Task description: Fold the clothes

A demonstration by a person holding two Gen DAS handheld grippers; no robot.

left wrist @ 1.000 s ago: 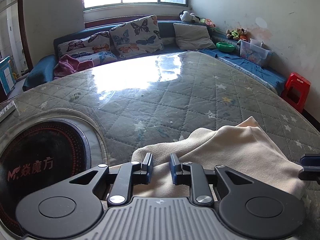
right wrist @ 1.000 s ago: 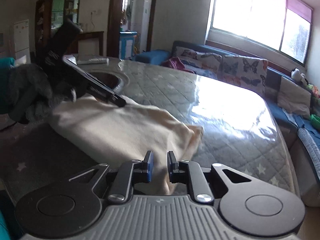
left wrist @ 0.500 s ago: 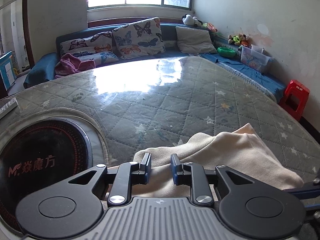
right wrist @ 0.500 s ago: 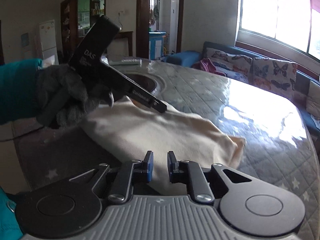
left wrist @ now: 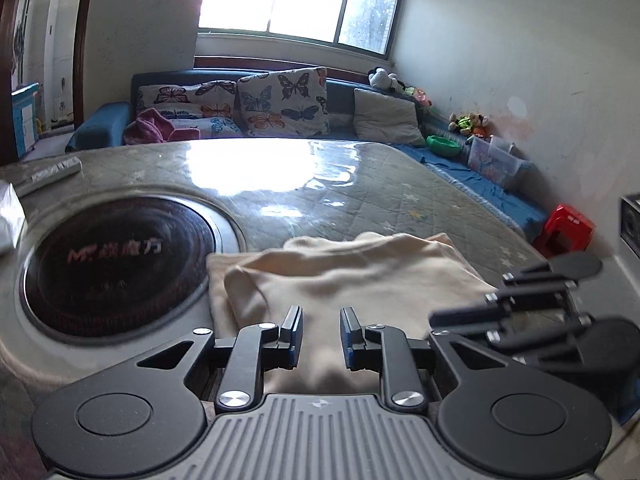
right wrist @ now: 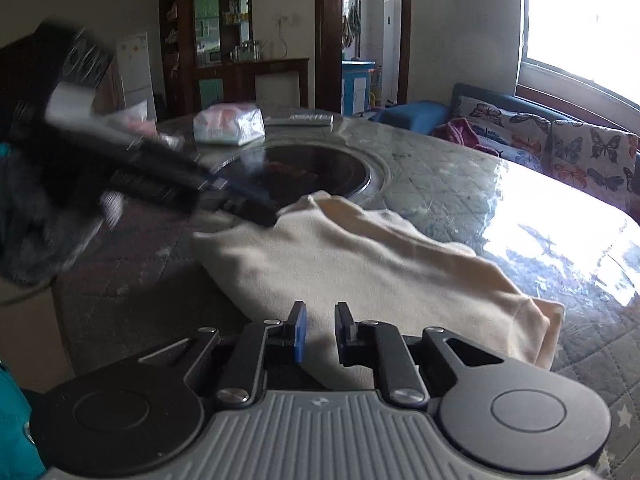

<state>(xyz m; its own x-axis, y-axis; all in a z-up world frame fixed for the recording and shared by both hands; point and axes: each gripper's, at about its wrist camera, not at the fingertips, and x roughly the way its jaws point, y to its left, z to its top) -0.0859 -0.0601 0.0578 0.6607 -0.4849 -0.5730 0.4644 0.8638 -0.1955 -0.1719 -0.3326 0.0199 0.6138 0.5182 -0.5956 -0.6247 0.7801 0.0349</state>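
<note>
**A:** We hold both tools over the cream garment (left wrist: 352,280), folded into a thick pad on the quilted table (left wrist: 360,184) beside the dark round hob (left wrist: 116,256). Which way does it lie from us?

**B:** Straight ahead of the left hand-held gripper (left wrist: 320,336), just past its tips. In the right wrist view the long axis runs from the hob end out to our right, where a loose end (right wrist: 540,332) hangs near the table edge. Our right hand-held gripper (right wrist: 320,330) sits over the near long edge and is the closer one to that end.

**A:** And the jaws?

**B:** Both stand slightly apart with a narrow gap. We see cloth behind the gaps, none plainly pinched.

**A:** What differs from a second ago?

**B:** Our left tool has swung across: the hob now fills more of its view, the whole pad shows, and the right tool appears at its right edge.
</note>
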